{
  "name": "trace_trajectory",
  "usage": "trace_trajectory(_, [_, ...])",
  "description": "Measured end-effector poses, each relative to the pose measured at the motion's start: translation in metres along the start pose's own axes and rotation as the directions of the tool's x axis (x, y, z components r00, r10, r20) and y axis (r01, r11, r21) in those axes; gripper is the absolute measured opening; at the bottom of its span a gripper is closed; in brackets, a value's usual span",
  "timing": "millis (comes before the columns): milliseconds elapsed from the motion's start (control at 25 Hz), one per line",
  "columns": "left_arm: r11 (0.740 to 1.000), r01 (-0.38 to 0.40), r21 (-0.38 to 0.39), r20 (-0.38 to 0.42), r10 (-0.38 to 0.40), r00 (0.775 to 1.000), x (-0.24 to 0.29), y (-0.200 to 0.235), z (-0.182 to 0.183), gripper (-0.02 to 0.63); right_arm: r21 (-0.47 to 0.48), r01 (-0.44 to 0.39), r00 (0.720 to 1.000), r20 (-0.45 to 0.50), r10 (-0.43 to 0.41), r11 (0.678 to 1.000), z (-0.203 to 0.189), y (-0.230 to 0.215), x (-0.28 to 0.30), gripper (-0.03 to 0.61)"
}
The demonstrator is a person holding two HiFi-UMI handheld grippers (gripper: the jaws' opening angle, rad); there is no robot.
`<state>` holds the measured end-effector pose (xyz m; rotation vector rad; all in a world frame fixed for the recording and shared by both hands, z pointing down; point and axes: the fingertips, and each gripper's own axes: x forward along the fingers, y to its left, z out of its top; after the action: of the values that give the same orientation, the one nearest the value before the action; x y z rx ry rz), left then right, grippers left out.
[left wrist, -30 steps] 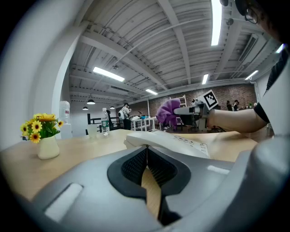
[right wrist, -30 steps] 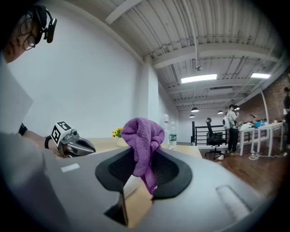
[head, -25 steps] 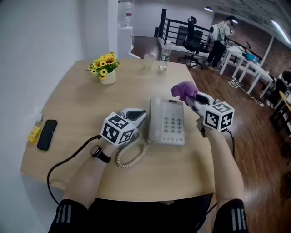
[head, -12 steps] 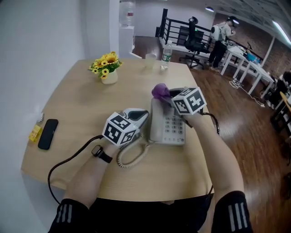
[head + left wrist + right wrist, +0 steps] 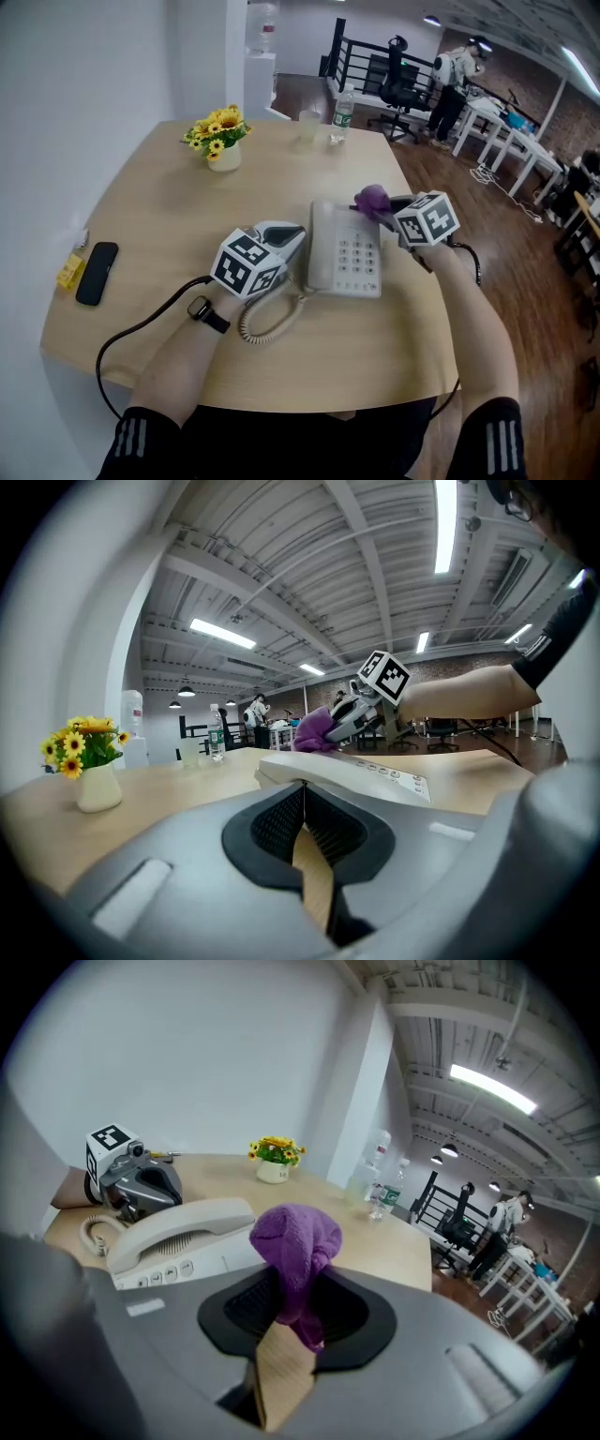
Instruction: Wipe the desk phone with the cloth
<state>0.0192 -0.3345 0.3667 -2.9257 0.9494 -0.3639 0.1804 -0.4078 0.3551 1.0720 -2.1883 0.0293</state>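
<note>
R claw [image 5: 298,1299] pinches the purple cloth [image 5: 295,1241], at the far right corner of the phone [image 5: 345,251]. Phone sits mid table [image 5: 159,220], handset on cradle. L claw [image 5: 302,803] is pressed together w/ nothing in it, just beside the phone's left edge, near the cord [image 5: 267,328].

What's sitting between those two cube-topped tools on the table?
The desk phone sits between the left gripper and the right gripper holding the cloth, shown in head view.

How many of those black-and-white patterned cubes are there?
2: the left cube sits on the left tongs beside the desk phone; the right cube on the right tongs, which grip the purple cloth. None look hidden.
</note>
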Motion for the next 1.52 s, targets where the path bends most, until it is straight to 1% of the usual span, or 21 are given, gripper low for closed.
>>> trace_trajectory(120, [1.0,0.001,0.003,-0.002,-0.001,1.0,0.0,-0.001,0.0,-0.003,0.014,0.057,0.998,-0.035,-0.056,0.998,-0.018,-0.02,-0.013,0.107])
trace_trajectory(160, [1.0,0.002,0.004,-0.003,-0.001,1.0,0.0,-0.001,0.0,-0.004,0.021,0.07,0.997,-0.032,-0.07,0.997,-0.02,-0.025,-0.018,0.107])
trace_trajectory(240, [1.0,0.002,0.001,-0.003,-0.002,1.0,0.0,-0.001,0.0,-0.003,0.039,0.074,0.997,0.013,-0.074,0.997,-0.012,-0.025,-0.025,0.107])
trace_trajectory(320, [1.0,0.002,-0.002,-0.002,-0.002,1.0,0.0,0.0,0.0,-0.003,0.029,0.049,0.996,0.07,-0.051,0.998,0.007,-0.012,-0.028,0.107])
trace_trajectory(440, [1.0,0.0,0.002,0.0,0.0,1.0,-0.001,-0.001,0.0,-0.003,-0.048,-0.003,0.994,0.109,0.008,0.999,0.035,0.027,-0.021,0.107])
trace_trajectory(560, [1.0,0.0,0.002,0.001,0.0,1.0,0.0,-0.001,0.0,-0.003,-0.115,-0.042,0.995,0.085,0.052,0.993,0.04,0.062,-0.001,0.107])
trace_trajectory(680, [1.0,0.0,0.002,0.001,0.0,1.0,0.0,-0.001,0.0,-0.003,-0.138,-0.046,0.997,0.054,0.054,0.989,0.026,0.075,0.014,0.107])
trace_trajectory(800, [1.0,0.002,0.006,0.001,-0.002,1.0,0.001,-0.001,0.0,-0.004,-0.108,-0.035,0.997,0.06,0.042,0.994,0.013,0.063,0.008,0.107])
trace_trajectory(920, [1.0,0.002,0.003,-0.001,-0.002,1.0,0.0,0.0,0.001,-0.004,-0.078,-0.001,0.999,0.039,0.004,0.997,-0.007,0.039,-0.007,0.107])
trace_trajectory(1120, [1.0,0.0,0.006,-0.002,0.0,1.0,0.0,-0.001,0.001,-0.004,0.033,0.051,0.998,0.03,-0.052,0.998,-0.032,-0.003,-0.032,0.107])
trace_trajectory(1200, [1.0,0.0,0.006,-0.001,0.0,1.0,0.0,-0.001,0.001,-0.003,0.117,0.038,0.997,0.064,-0.046,0.992,-0.032,-0.015,-0.035,0.107])
trace_trajectory(1280, [1.0,0.001,0.004,0.0,-0.001,1.0,0.0,-0.001,0.0,-0.003,0.209,0.002,0.995,0.102,-0.024,0.978,-0.03,-0.022,-0.031,0.107])
trace_trajectory(1360, [1.0,0.001,0.001,0.0,-0.001,1.0,0.0,-0.001,0.0,-0.003,0.262,-0.026,0.995,0.101,-0.001,0.965,-0.031,-0.022,-0.022,0.107])
trace_trajectory(1440, [1.0,0.002,0.001,0.0,-0.002,1.0,0.0,-0.001,0.001,-0.004,0.264,-0.042,0.996,0.085,0.02,0.964,-0.035,-0.015,-0.015,0.107])
trace_trajectory(1520, [1.0,0.004,0.002,-0.001,-0.004,1.0,0.0,-0.001,0.001,-0.003,0.234,-0.051,0.996,0.084,0.032,0.971,-0.037,-0.004,-0.015,0.107])
